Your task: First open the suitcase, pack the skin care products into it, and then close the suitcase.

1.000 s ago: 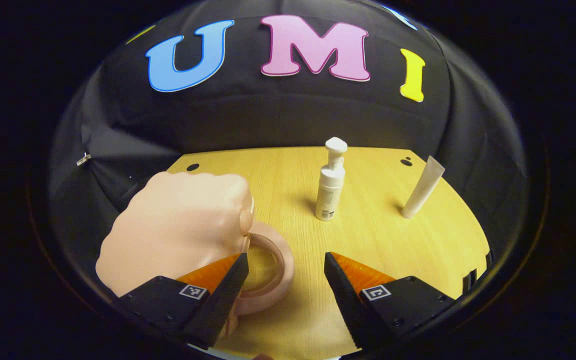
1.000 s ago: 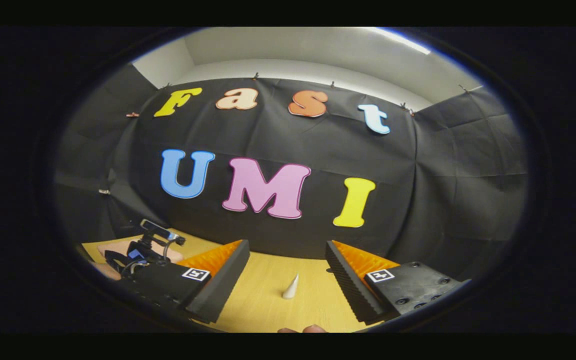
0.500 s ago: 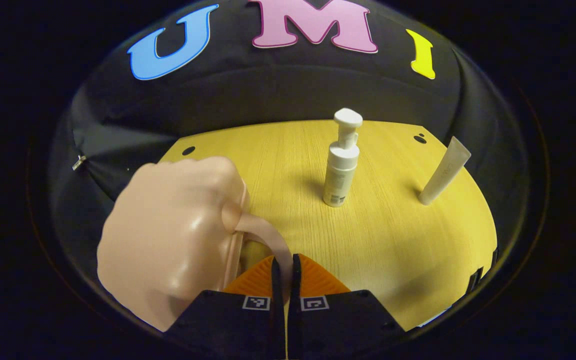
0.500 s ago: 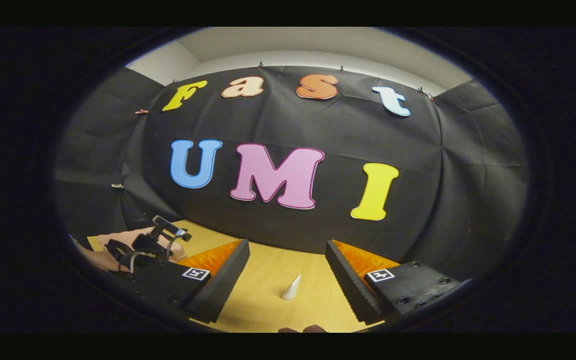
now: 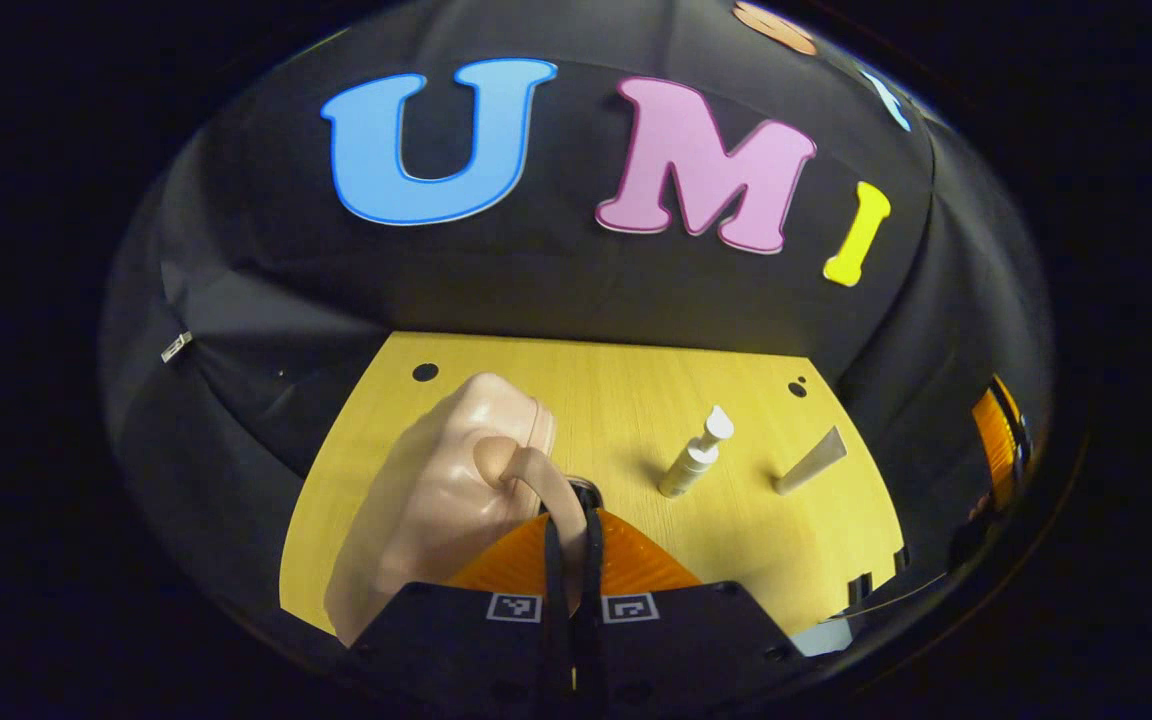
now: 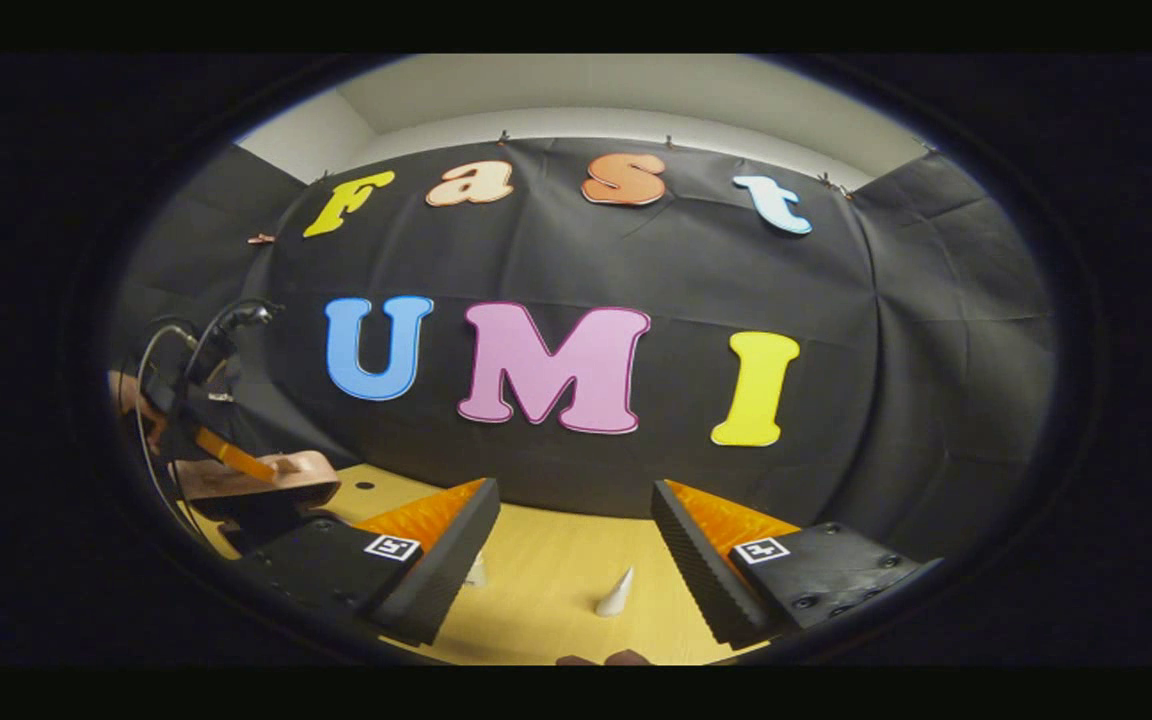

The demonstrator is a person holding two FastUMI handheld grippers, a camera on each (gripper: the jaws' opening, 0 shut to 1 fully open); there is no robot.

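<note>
Three task items on the table (image 5: 576, 380), entered as we see them.

Item 1: suitcase (image 5: 436, 500), a small peach-pink hard shell, lower centre-left of the left gripper view. Our left tool (image 5: 568, 520) is closed on its looped handle (image 5: 536, 475), both fingers pressing the strap. In the right gripper view the case (image 6: 256, 480) sits at middle left with that tool clamped on it; whether it hangs clear of the table or has one edge down, we cannot tell. We judge the shell stiff, glossy and light. The handle is the sound hold for carrying, but for opening we would take the lid edge, since the smooth shell offers pads little purchase.

Item 2: pump bottle (image 5: 694, 465), white, standing right of centre in the left gripper view. We judge it light and top-heavy, easily toppled; take it at mid-body, not at the pump head.

Item 3: tube (image 5: 811, 462), pale, standing on its cap further right, well apart from the bottle. We judge it soft, so a light squeeze near the cap end is best. In the right gripper view it shows at bottom centre (image 6: 616, 592).

Right tool (image 6: 576, 545): fingers wide apart, holding nothing, hovering above the table.

Room: open wood lies between case and bottle. The table's near edge curves along the lower right of the left gripper view, with the cloth wall close behind; we would set the case down mid-table.
</note>
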